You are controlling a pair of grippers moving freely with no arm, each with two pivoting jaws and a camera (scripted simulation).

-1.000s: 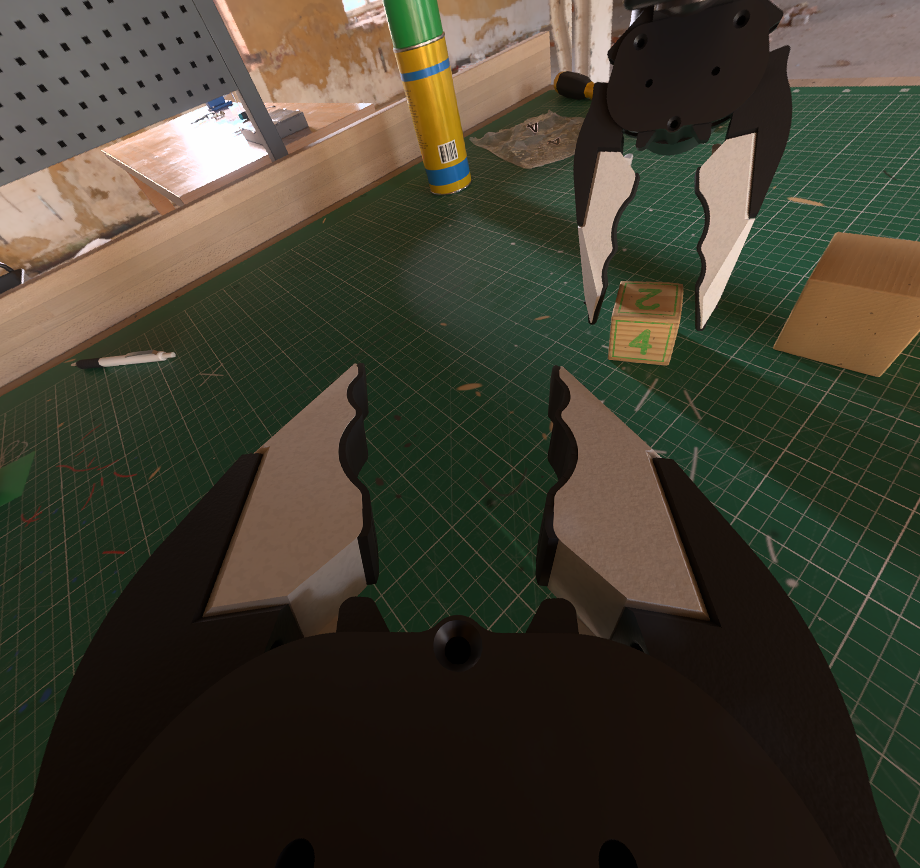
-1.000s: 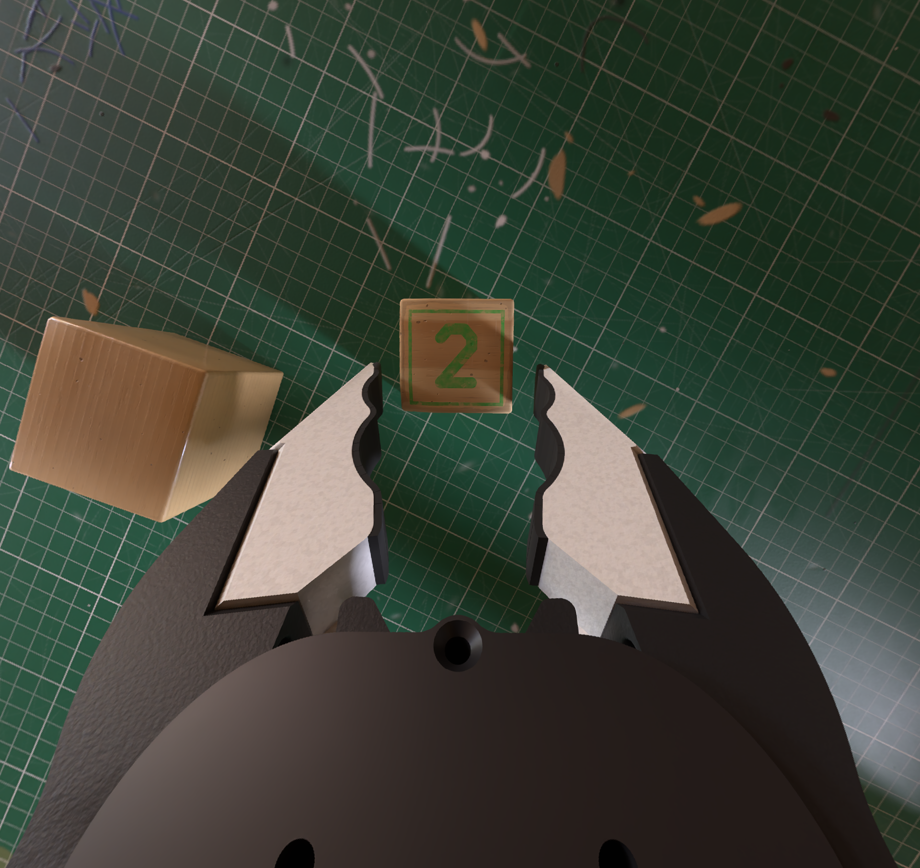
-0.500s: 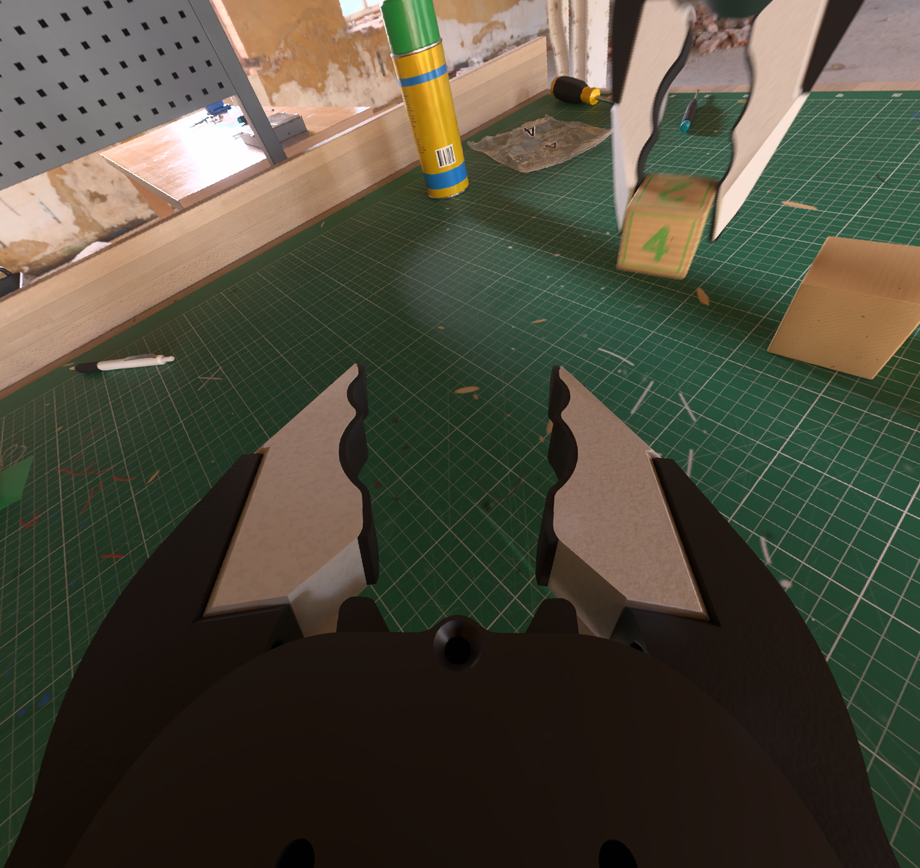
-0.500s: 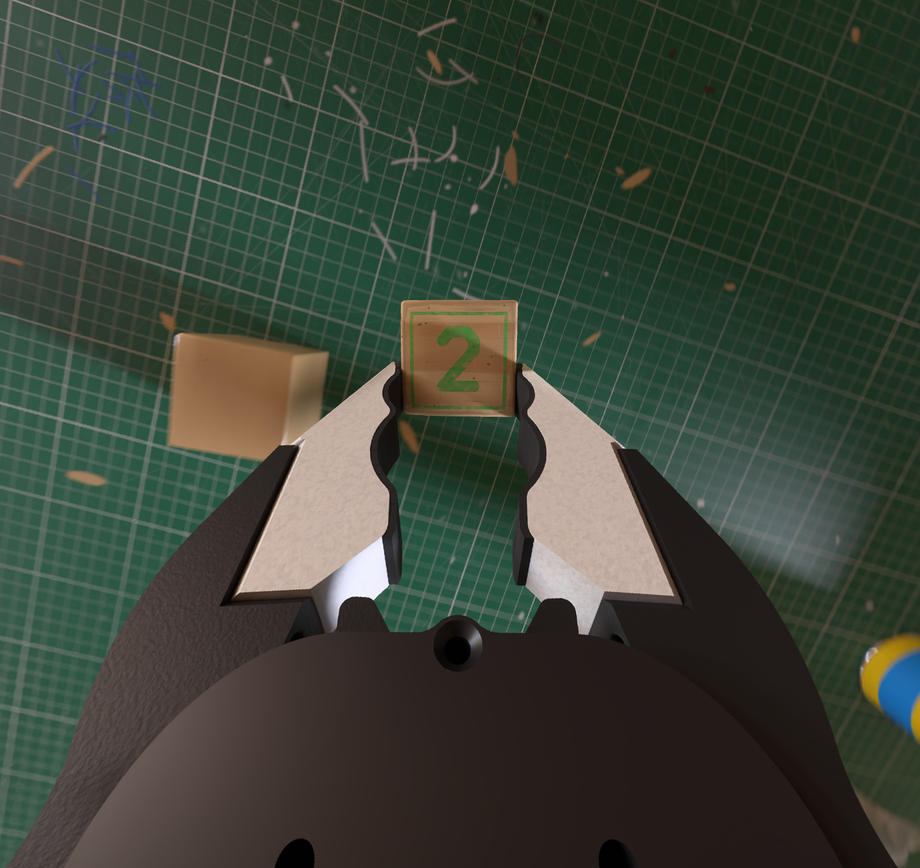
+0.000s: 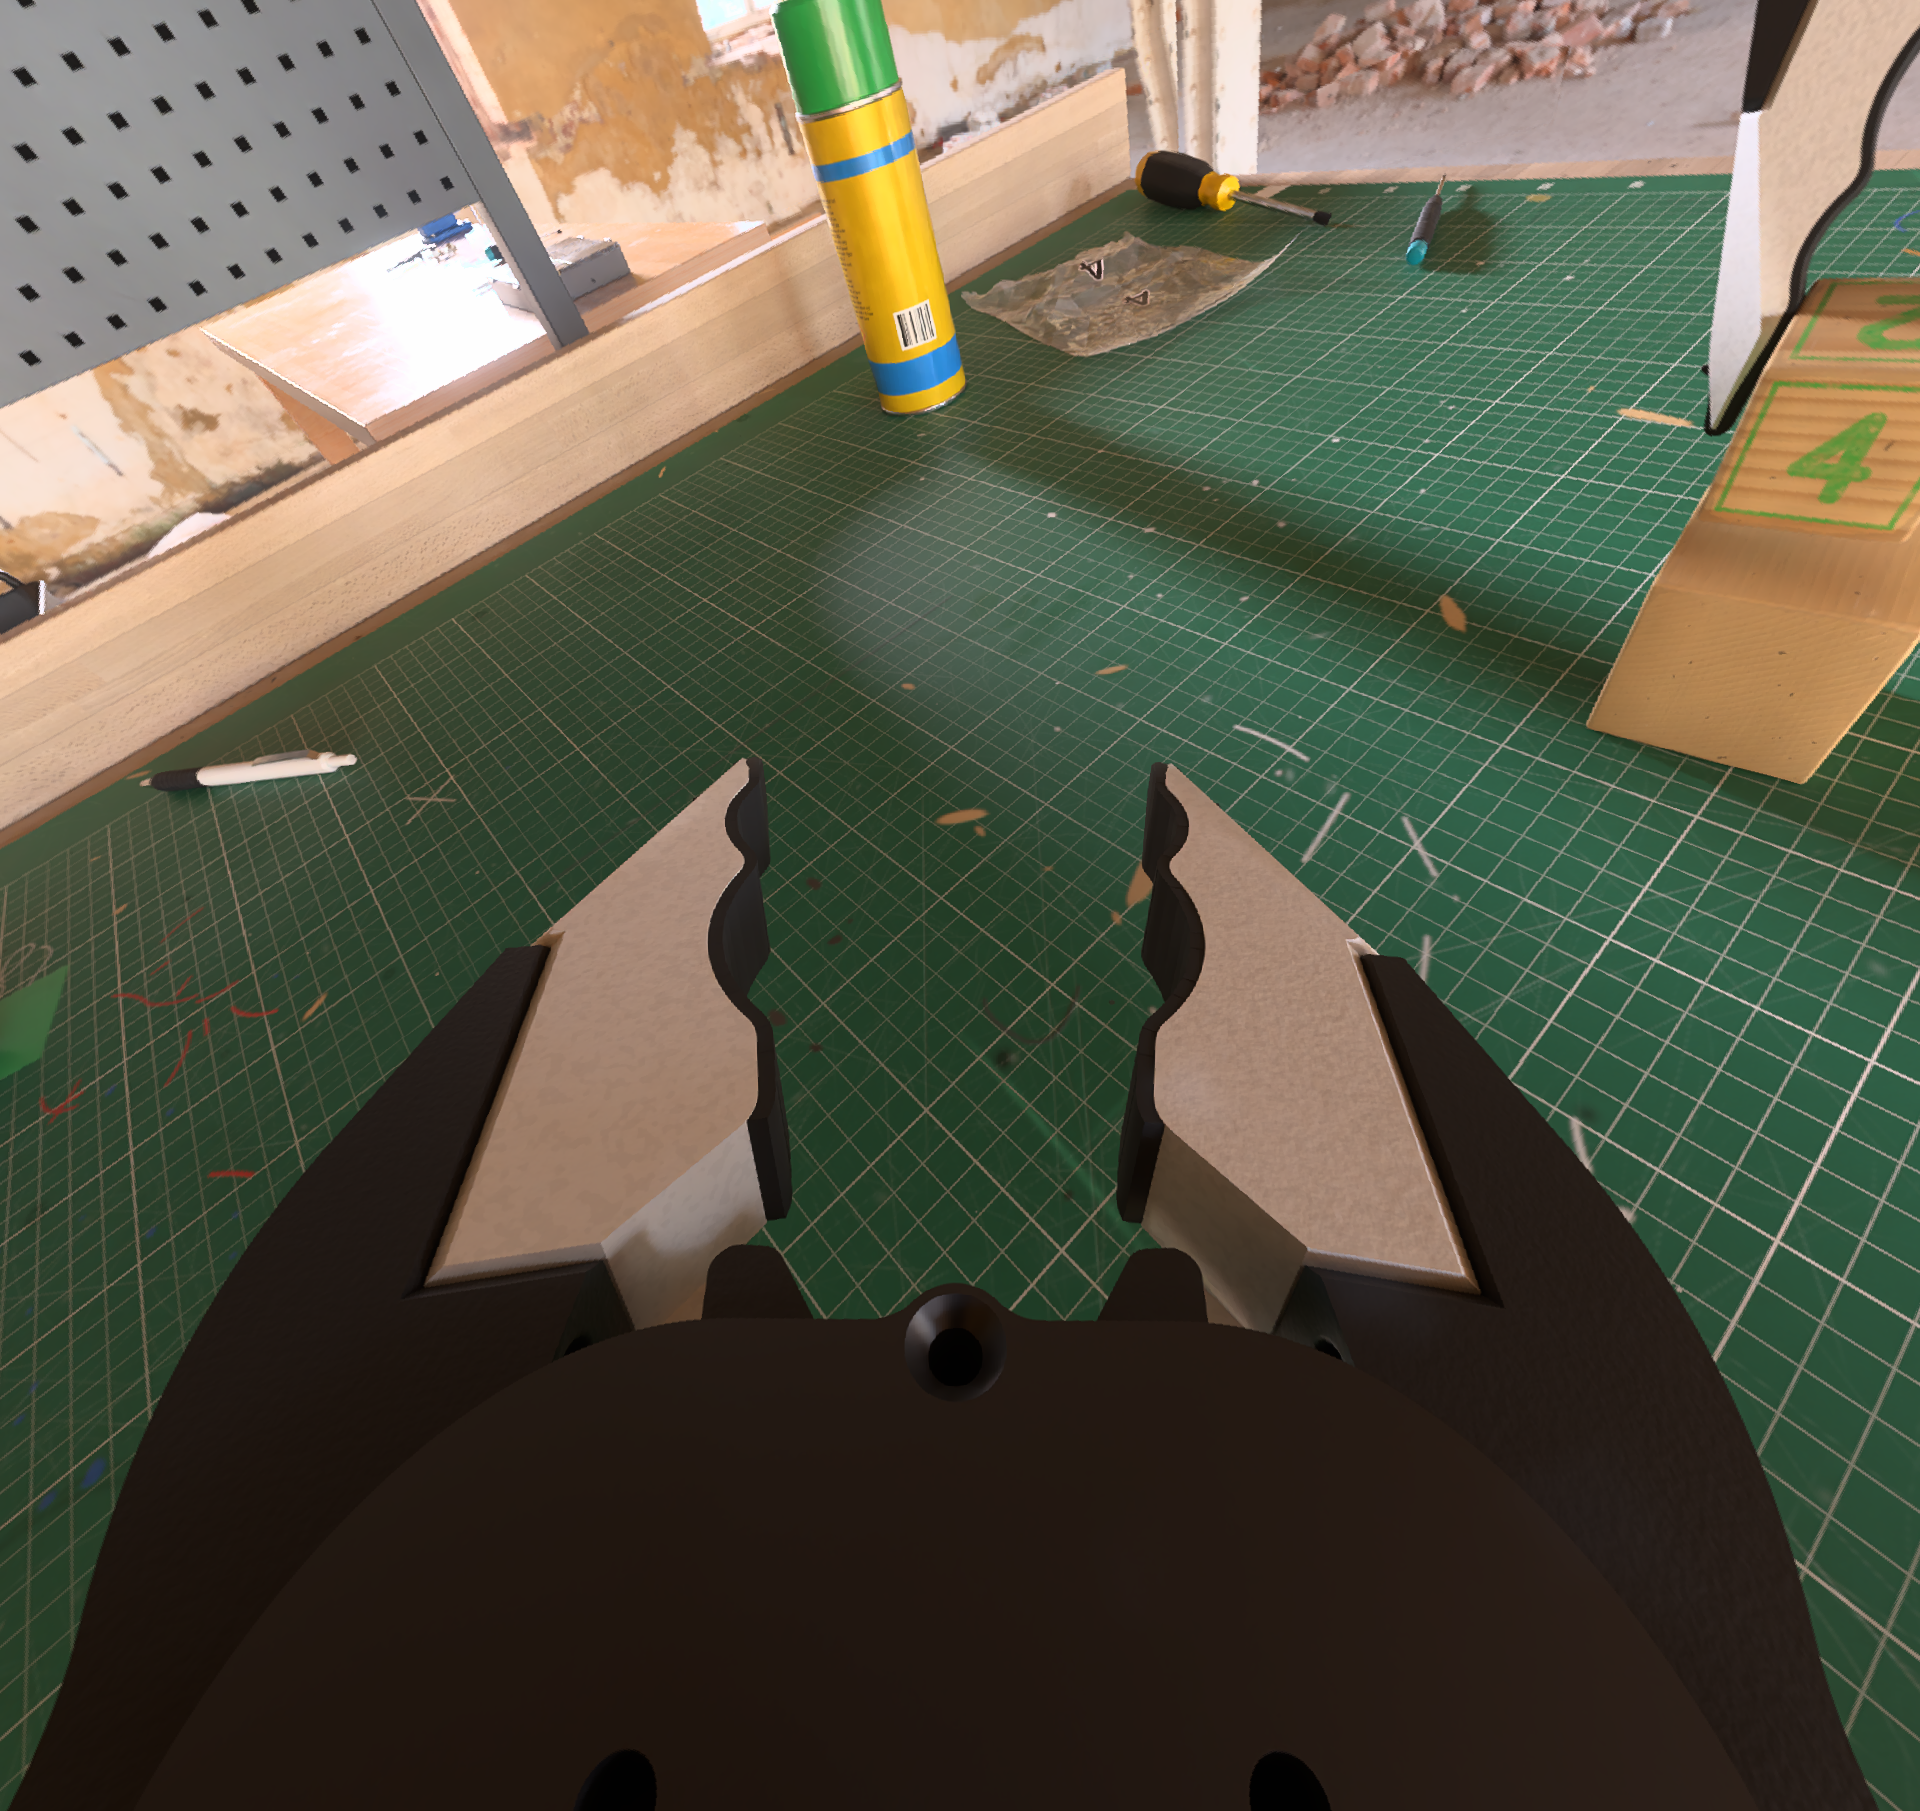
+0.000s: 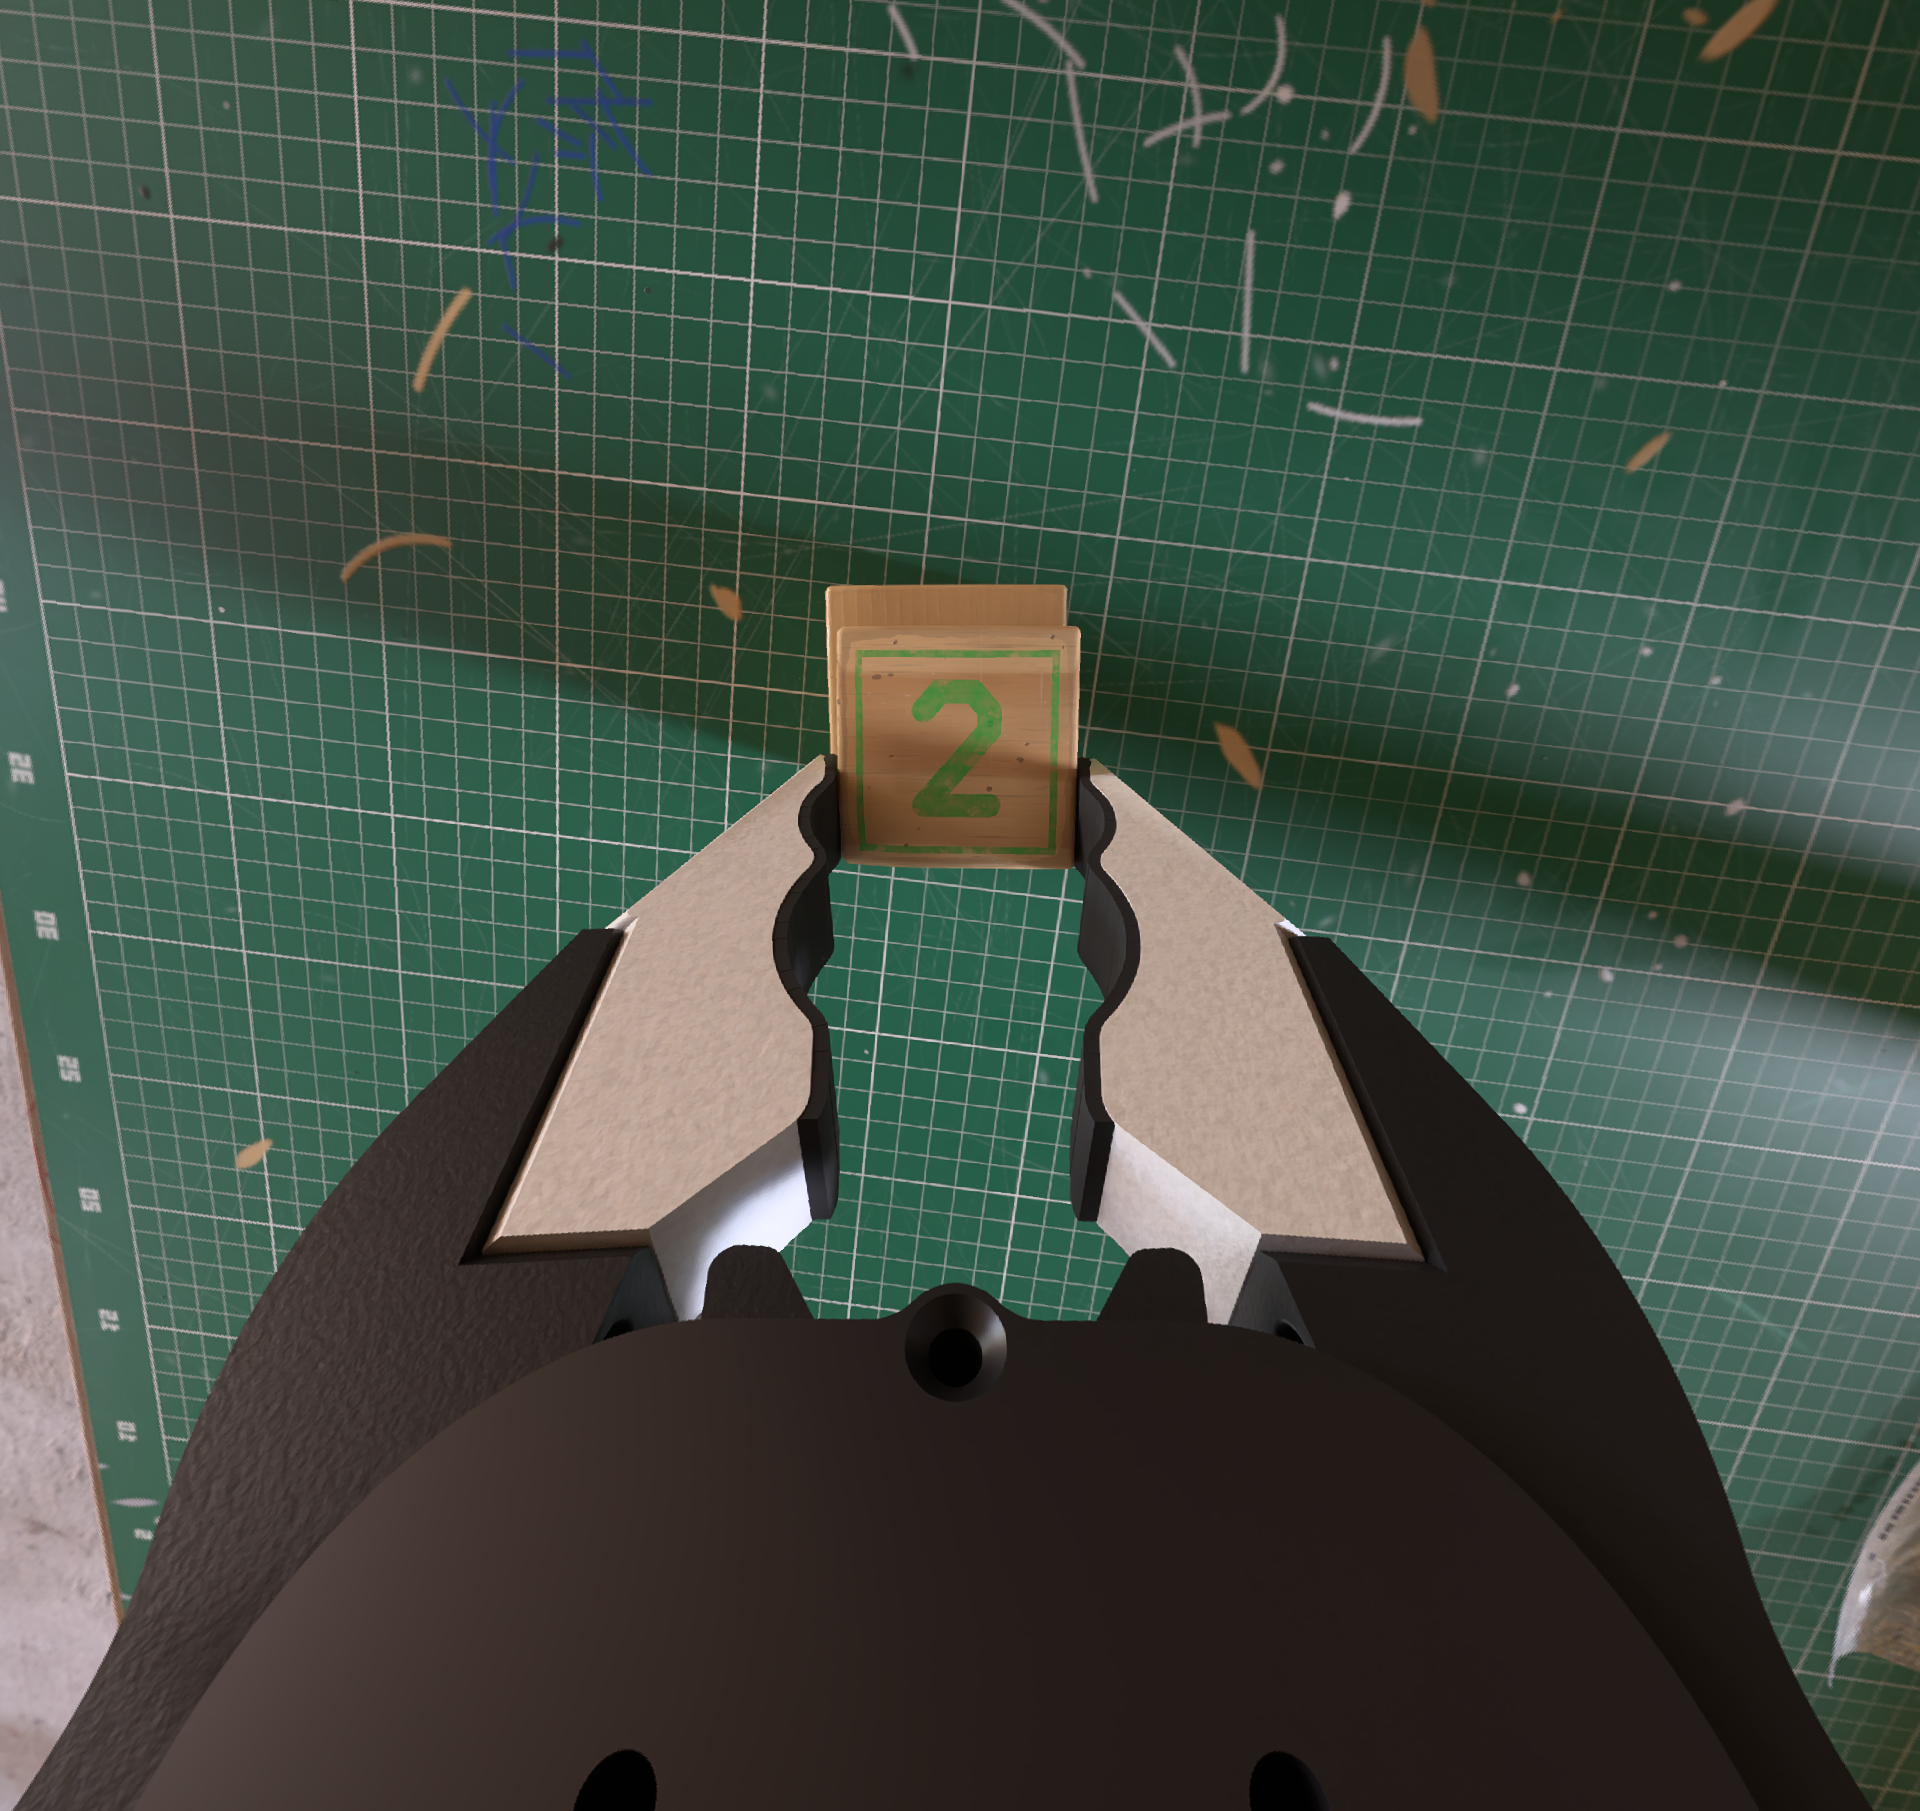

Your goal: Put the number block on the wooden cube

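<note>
At the upper left of the left wrist view a grey pegboard panel [image 5: 197,109] leans above a pale wooden ledge [image 5: 436,514] that borders the green cutting mat [image 5: 935,618]; behind it stand peeling ochre walls and a window. A white pen [image 5: 255,772] lies on the mat at the left edge, beside the ledge. In the lower centre the left gripper [image 5: 954,795] hangs over bare mat, jaws spread with nothing between them. Up the middle stands a yellow spray can [image 5: 878,213] with a green cap, then a crumpled clear plastic bag [image 5: 1122,291], a black-and-yellow screwdriver [image 5: 1210,190] and a small teal one [image 5: 1425,223]. Brick rubble [image 5: 1475,47] lies on the floor beyond. At the right edge the number block [image 5: 1839,431] sits against the top of the wooden cube [image 5: 1756,649]; whether it fully rests there I cannot tell.

In the right wrist view the right gripper [image 6: 956,795] looks straight down, its fingertips [image 6: 821,805] clamped on the number block's sides, the cube's far edge showing just beyond it. Wood chips and pale scratches scatter the mat.
</note>
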